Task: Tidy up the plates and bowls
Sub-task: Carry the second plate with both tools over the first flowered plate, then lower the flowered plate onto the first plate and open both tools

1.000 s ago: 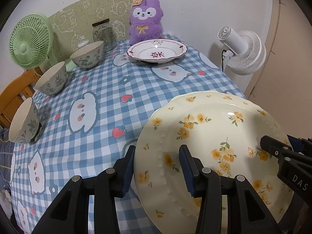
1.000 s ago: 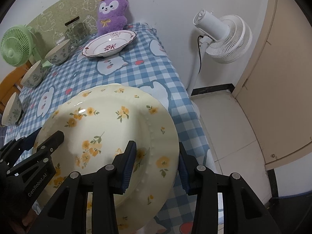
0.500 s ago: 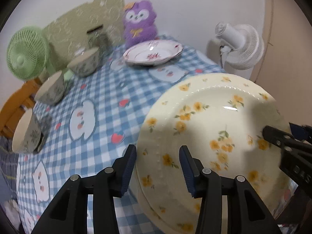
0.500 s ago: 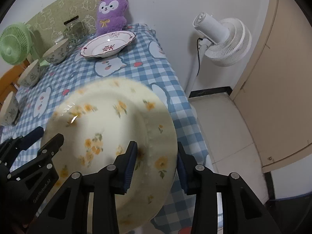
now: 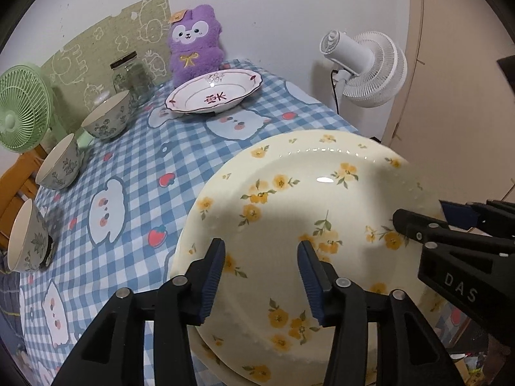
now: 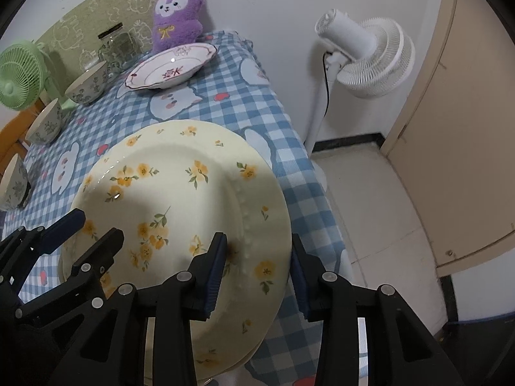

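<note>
A cream plate with yellow flowers (image 5: 305,193) (image 6: 167,186) hangs tilted over the near right corner of the checked table. The rim of a second plate (image 6: 248,357) shows under it. My left gripper (image 5: 260,273) (image 6: 85,231) is at the plate's left rim. Its jaws are opening and no longer press on the rim. My right gripper (image 6: 257,257) (image 5: 425,215) is shut on the plate's right rim, one pad on the upper face and one under the edge. A white plate with a red border (image 5: 212,95) lies at the far end.
Three patterned bowls (image 5: 107,117) (image 5: 59,165) (image 5: 25,241) stand along the table's left side. A purple plush (image 5: 194,48), a glass jar (image 5: 128,74) and a green fan (image 5: 22,109) stand at the back. A white fan (image 6: 367,61) stands on the floor beyond the table's right edge.
The plate tipped up half a second ago and has come back flatter. The left gripper's jaws now stand wider apart. The right gripper keeps its hold.
</note>
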Demonstrator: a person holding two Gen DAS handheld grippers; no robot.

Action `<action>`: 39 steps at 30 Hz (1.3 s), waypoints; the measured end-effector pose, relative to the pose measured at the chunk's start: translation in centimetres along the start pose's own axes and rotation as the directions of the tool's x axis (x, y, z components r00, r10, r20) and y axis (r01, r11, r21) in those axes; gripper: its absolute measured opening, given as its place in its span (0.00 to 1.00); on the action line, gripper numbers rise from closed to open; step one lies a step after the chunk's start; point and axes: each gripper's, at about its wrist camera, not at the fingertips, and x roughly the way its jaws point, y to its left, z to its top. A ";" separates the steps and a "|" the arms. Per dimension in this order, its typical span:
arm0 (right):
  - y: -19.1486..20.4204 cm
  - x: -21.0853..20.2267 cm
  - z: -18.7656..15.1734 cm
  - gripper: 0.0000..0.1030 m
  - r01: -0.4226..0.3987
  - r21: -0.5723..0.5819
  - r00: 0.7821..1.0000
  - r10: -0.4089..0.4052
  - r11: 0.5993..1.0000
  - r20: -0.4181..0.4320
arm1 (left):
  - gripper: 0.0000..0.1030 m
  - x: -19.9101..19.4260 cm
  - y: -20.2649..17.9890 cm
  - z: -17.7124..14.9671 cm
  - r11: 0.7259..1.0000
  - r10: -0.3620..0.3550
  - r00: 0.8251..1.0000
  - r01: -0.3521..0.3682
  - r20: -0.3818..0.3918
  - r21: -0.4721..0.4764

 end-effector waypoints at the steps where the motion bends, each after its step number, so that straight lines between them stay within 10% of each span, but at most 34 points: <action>1: -0.1 0.0 0.1 0.41 -0.007 0.006 1.000 0.007 1.000 0.001 | 0.57 -0.1 -0.1 0.0 1.000 -0.002 1.000 0.002 0.005 0.004; 8: 0.2 -1.1 1.5 0.66 0.019 -0.032 0.995 -0.016 0.999 0.102 | 0.76 -0.1 0.6 0.5 1.000 0.004 1.000 -0.004 0.017 -0.004; 20: 1.0 -0.1 3.3 0.41 0.011 -0.097 0.993 0.001 0.995 0.121 | 0.80 1.3 2.3 1.6 0.999 -0.004 1.000 0.004 0.002 -0.049; 39: 1.8 0.8 1.7 0.41 0.065 -0.141 0.992 -0.049 0.988 0.115 | 0.82 1.3 2.4 0.9 0.999 -0.009 1.000 0.009 -0.010 -0.041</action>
